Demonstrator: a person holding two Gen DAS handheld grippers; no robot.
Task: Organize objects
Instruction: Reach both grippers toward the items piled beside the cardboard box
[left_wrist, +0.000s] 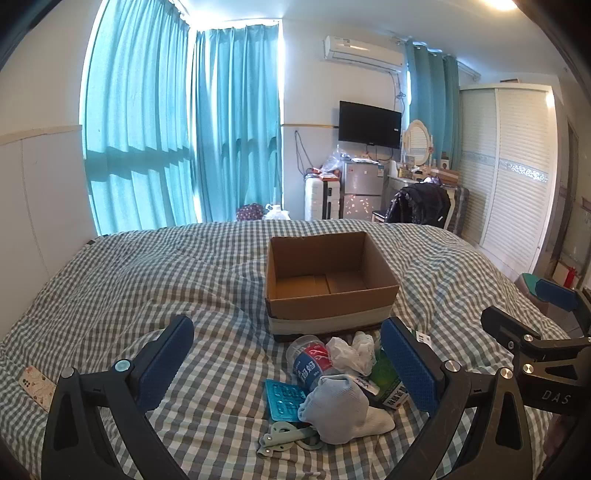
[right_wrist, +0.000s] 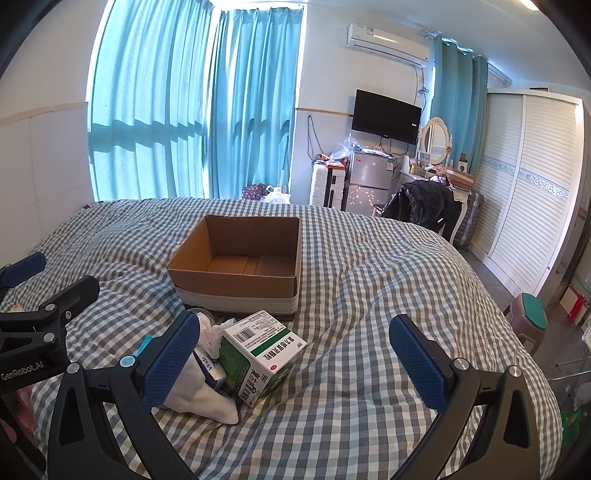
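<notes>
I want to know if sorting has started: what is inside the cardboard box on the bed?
Nothing shows inside the box: only its bare floor flaps. The strip of floor right behind the near wall is hidden. The items still lie in front, like the bottle.

A lived-in home bedroom: a bed (left_wrist: 147, 273) under a grey-and-white checked cover fills the foreground, teal curtains (left_wrist: 147, 122) hang over the windows, and a wall air conditioner (left_wrist: 362, 51) sits above a mounted television (left_wrist: 369, 123). A small fridge (left_wrist: 362, 190), an oval vanity mirror (left_wrist: 417, 142) and a white louvred wardrobe (left_wrist: 509, 173) line the far side
</notes>
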